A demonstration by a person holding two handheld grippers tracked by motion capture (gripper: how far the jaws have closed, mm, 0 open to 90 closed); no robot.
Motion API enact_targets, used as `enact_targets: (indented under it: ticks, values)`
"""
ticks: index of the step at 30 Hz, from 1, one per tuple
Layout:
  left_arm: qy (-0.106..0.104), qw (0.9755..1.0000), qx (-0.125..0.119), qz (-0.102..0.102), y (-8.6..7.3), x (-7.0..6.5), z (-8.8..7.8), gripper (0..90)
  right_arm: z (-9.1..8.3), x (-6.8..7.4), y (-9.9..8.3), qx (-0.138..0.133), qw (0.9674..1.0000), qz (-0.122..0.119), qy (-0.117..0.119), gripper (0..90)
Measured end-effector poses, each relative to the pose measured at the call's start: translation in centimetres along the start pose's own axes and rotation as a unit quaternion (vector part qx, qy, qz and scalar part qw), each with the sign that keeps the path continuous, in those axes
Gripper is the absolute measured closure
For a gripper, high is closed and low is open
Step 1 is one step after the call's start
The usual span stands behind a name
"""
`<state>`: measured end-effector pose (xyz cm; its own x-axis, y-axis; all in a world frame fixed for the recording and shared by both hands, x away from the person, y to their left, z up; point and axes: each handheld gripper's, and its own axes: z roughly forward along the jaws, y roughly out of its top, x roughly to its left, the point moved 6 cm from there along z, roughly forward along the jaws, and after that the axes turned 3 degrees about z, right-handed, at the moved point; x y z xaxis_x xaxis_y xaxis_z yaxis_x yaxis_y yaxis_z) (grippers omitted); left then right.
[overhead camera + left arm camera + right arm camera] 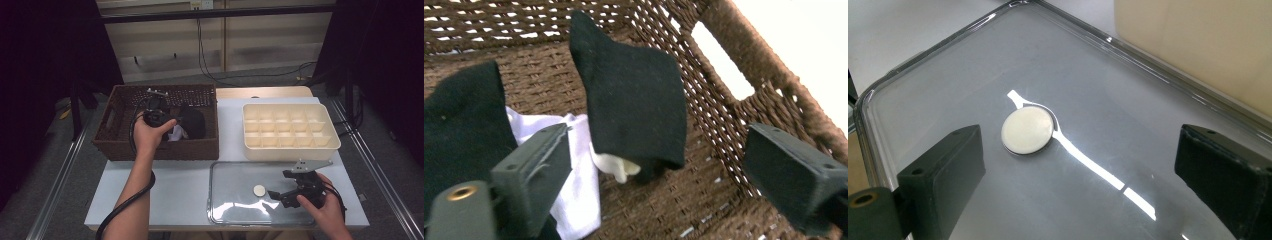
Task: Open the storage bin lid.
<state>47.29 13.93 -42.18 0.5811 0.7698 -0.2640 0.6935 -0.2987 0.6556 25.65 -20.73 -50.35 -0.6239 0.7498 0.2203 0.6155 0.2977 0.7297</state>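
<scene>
Bare forearms; black claws [165, 111], black cables, grey 3-cornered plates.

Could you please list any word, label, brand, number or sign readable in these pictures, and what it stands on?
None can be read: the woven basket, the black cloth, the white cloth, the cream compartment tray, the clear lid and its white round knob all bear no print. Both claws' black jaws are unmarked too.

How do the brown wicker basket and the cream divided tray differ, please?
The basket is dark brown and woven; the tray is smooth and cream. The basket is one open space holding black and white cloths; the tray is split into many small compartments, apparently empty. Both are rectangular and stand on the table.
</scene>
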Motion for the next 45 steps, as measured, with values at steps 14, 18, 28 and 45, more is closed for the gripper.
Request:
enact_targets:
  ticks: [14, 18, 28, 45]
  values:
    - [0.006, 0.9997, 0.019, -0.017, 0.2, 0.6, 1.6, 36.4, -0.2, -0.2, -0.1, -0.001, 1.0, 0.003, 0.002, 5.2]
    - [0.003, 0.9994, 0.024, -0.026, 0.1, 0.7, 1.9, 41.7, -0.2, -0.2, -0.1, -0.002, 1.0, 0.002, 0.002, 5.2]
    - [-0.011, 0.9988, 0.042, -0.023, 1.0, -0.2, 0.8, 87.3, -0.4, -0.3, -0.1, -0.002, 1.0, 0.004, 0.001, 5.2]
    - [-0.022, 0.9991, 0.036, -0.012, 4.9, -3.3, -2.7, 88.1, -0.4, -0.3, -0.1, -0.001, 1.0, 0.004, 0.0, 5.2]
